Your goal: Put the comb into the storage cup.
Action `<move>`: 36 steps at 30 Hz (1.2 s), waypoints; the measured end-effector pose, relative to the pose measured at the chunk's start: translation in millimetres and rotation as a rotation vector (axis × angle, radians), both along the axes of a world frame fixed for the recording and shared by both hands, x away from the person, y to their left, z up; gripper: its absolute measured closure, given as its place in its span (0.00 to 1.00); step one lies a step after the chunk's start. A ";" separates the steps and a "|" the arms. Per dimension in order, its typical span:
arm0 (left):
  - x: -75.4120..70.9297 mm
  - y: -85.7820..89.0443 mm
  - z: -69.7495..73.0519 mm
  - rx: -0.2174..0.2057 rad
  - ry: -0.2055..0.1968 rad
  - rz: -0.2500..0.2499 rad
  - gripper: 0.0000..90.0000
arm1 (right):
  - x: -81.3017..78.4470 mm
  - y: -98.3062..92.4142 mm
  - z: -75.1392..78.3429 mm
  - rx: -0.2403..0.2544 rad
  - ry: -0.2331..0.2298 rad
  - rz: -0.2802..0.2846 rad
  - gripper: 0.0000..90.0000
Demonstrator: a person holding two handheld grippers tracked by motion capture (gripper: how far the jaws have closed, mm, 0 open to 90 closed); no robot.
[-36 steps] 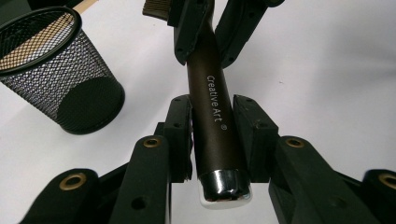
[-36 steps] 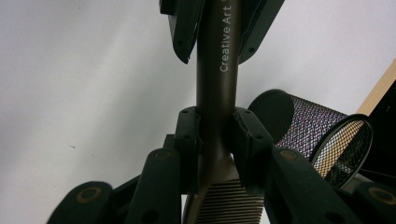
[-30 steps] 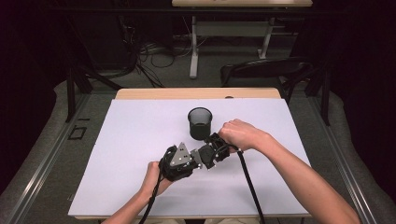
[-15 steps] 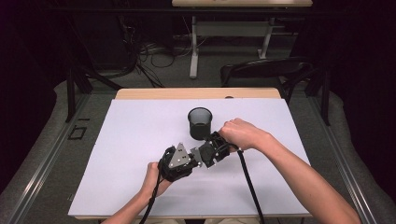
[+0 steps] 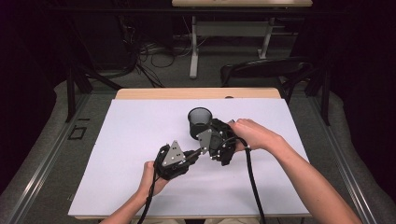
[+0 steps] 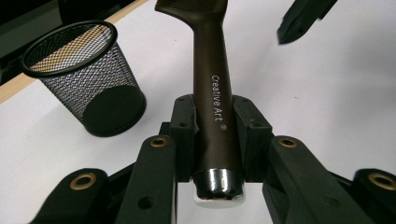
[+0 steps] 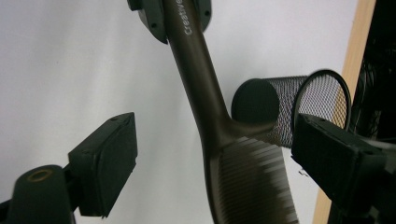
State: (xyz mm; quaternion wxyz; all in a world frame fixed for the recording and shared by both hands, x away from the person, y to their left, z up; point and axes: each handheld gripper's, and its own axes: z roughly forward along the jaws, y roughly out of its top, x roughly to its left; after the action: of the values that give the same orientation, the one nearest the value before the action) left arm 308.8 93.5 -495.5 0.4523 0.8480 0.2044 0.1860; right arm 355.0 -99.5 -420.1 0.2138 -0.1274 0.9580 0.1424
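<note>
Currently a handover: comb point(image 6: 212, 88) handle is clamped in the left claw point(image 5: 189, 156), above the worktop point(image 5: 116, 154). Right claw point(image 5: 205, 142), just opened, stands apart around the toothed end, untouching. Next, judged: carrying to mesh cup point(image 5: 199, 122).

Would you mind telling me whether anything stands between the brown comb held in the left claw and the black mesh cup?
Nothing visible does. The brown plastic comb is clamped by its handle in the left claw, and bare white table lies between it and the black wire-mesh cup. The right claw stands open around the comb's teeth, not touching them.
</note>
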 end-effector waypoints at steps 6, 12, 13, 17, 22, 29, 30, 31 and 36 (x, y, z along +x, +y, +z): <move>1.3 2.9 -0.9 -0.003 0.001 0.010 0.81 | -1.7 -18.3 7.8 0.102 0.018 -0.076 0.10; 2.5 5.7 -1.4 -0.003 -0.004 0.022 0.81 | -6.7 -33.6 9.7 0.167 0.044 -0.122 0.08; 2.7 5.9 -1.6 -0.004 -0.004 0.023 0.81 | -7.3 -35.5 9.2 0.174 0.043 -0.120 0.07; 2.8 7.2 -1.4 -0.007 -0.009 0.032 0.81 | -13.8 -43.3 5.6 0.210 0.064 -0.148 0.05; 3.2 9.6 -0.8 -0.015 -0.019 0.043 0.81 | -20.1 -55.0 -2.3 0.258 0.105 -0.203 0.04; 3.1 10.1 -1.4 -0.022 -0.026 0.052 0.81 | -26.7 -69.5 -16.9 0.361 0.157 -0.274 0.03; 3.0 10.2 -1.3 -0.023 -0.028 0.053 0.81 | -27.3 -71.2 -18.0 0.369 0.159 -0.283 0.03; 3.0 10.4 -1.3 -0.023 -0.029 0.053 0.81 | -28.2 -73.7 -21.3 0.389 0.173 -0.302 0.03; 3.3 12.3 -1.8 -0.039 -0.035 0.063 0.81 | -29.8 -82.2 -35.6 0.450 0.194 -0.365 0.04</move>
State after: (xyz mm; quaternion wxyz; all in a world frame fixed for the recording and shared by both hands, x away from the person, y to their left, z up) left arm 312.1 105.8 -497.4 0.4661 0.8288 0.2264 0.2110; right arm 325.2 -181.7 -455.7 0.1665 0.1118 0.9254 0.3216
